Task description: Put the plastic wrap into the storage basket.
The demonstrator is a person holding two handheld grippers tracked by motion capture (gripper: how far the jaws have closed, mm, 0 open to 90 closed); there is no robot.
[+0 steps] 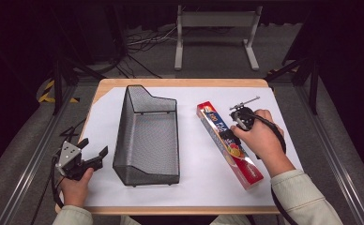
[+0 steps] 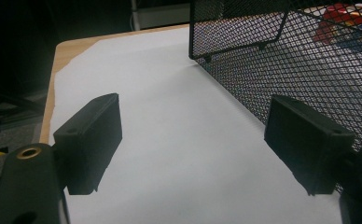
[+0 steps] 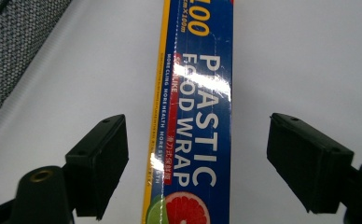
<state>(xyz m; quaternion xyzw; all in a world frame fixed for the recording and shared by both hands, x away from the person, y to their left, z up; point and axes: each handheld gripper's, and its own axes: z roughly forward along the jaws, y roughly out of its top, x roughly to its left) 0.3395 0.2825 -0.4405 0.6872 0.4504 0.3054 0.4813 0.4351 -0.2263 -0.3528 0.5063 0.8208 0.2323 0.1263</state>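
Box [image 3: 193, 116] labelled "PLASTIC FOOD WRAP"

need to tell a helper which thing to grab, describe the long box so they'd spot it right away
On the white sheet covering the wooden table, look right of the black wire mesh basket. The plastic food wrap box lies there at a slant, under the right gripper. It is the long, narrow, glossy item, blue and red with a grapefruit picture.

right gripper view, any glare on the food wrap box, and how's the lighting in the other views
Right gripper view: white glare streaks cross the lettering on the food wrap box, text still readable. High view: white sheet brightly lit, surroundings dark. Left gripper view: dim, the mesh basket casts a soft shadow on the sheet.
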